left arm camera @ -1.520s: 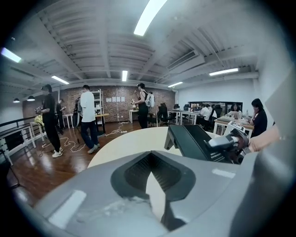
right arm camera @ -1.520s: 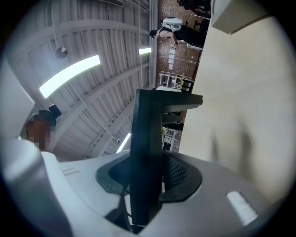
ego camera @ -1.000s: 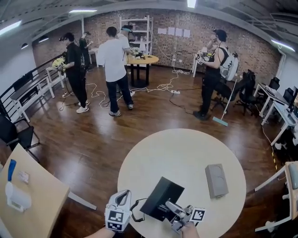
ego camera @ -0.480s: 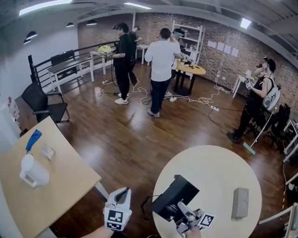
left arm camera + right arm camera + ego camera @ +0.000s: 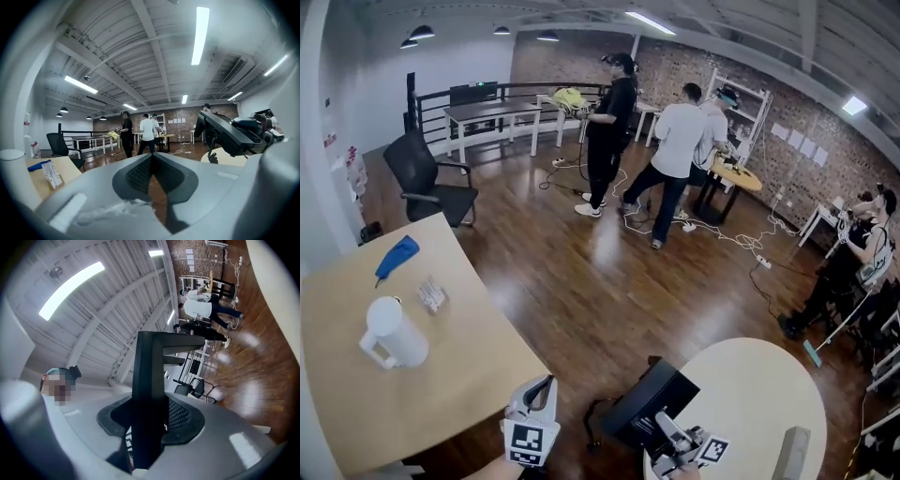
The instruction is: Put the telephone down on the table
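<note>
Telephone [image 5: 652,412] bottom centre of frame, aloft, edge clamped in right tool [image 5: 664,429], half over floor beside rim of round worktop [image 5: 759,384]. Risk: narrow grip lets body pivot or slip; dangling cord [image 5: 592,427] may snag rim. Left tool [image 5: 546,384] closed, empty, lower left. Grey box [image 5: 792,455] lower right occupies worktop edge; jug [image 5: 392,333] on wooden worktop [image 5: 459,375] at left, well apart.

Floor [image 5: 572,281]: dark wood boards; carries the tables, a black chair [image 5: 427,178] at left and loose cables [image 5: 727,234] further back.
Tan table [image 5: 459,375]: rectangular, lower left; carries a white jug [image 5: 392,333], a small clear pack [image 5: 432,294] near it, and a blue thing [image 5: 397,257] toward the far corner.
Round table [image 5: 750,384]: pale, lower right; carries a grey box [image 5: 792,457] near its right rim.
Long table [image 5: 492,110]: stands beside the railing.
</note>
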`<state>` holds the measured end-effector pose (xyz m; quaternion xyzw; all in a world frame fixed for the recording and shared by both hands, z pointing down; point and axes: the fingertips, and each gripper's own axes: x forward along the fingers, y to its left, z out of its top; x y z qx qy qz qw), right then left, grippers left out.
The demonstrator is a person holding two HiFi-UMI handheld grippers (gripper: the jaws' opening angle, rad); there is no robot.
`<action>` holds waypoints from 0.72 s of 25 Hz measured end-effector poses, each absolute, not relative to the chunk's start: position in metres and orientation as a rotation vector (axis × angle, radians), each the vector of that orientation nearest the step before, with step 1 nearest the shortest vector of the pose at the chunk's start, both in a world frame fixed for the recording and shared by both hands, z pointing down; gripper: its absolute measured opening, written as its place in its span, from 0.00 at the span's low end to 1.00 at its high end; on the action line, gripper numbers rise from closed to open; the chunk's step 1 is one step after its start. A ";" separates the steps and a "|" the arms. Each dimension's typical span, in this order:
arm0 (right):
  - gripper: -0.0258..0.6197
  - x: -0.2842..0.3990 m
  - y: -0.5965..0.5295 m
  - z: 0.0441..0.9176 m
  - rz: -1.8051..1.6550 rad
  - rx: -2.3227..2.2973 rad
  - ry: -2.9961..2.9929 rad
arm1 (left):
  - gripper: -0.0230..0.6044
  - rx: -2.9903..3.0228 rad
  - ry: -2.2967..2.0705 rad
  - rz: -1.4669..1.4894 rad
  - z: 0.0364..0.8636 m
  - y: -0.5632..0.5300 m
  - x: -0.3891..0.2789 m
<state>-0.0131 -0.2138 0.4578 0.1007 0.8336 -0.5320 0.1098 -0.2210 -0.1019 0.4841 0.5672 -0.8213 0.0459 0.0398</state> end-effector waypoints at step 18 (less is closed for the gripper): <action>0.27 -0.258 -0.126 0.471 -1.616 0.755 2.588 | 0.06 1.305 -2.767 0.155 0.494 0.064 -0.396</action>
